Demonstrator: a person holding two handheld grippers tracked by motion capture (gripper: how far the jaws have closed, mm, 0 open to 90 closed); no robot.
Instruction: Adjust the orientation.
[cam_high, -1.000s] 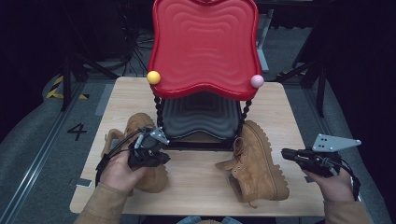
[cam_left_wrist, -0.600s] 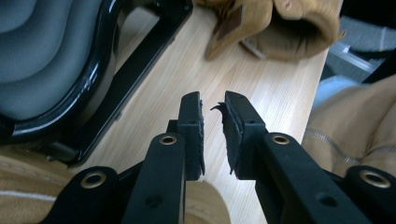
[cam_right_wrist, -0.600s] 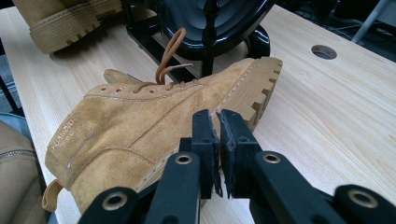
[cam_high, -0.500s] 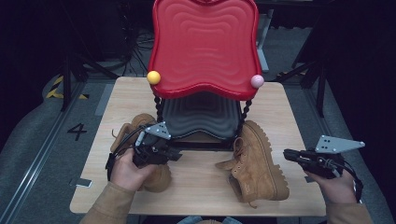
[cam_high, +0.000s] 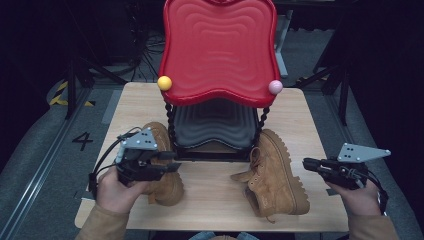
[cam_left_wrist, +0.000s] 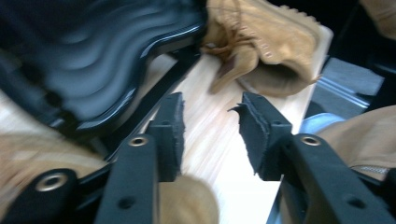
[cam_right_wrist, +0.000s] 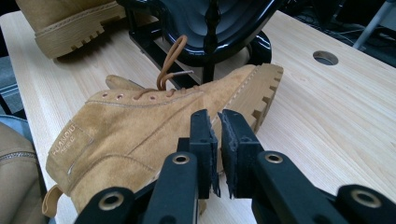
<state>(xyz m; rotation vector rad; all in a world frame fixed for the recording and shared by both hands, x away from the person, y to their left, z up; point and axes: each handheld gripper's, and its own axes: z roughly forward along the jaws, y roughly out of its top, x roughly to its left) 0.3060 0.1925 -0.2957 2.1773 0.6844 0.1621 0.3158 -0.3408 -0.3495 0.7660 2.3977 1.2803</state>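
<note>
High view: left boot (cam_high: 162, 170) upright, toe toward shelf; left tongs (cam_high: 170, 162) freshly parted, empty.

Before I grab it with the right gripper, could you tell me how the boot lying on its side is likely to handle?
The boot on its side looks fairly heavy for its size, given its thick lugged sole. Its suede upper would probably give under the pads, while the sole stays stiff. The loose lace may trail and snag on the black rack beside it.

Two tan suede boots (cam_high: 274, 172) (cam_high: 162, 165) on a pale wood-grain counter (cam_high: 215, 200). A rack with a glossy red rippled shelf (cam_high: 219, 50) above a black rippled shelf (cam_high: 215, 125), with one yellow knob (cam_high: 164, 83) and one pink knob (cam_high: 275, 87).
</note>
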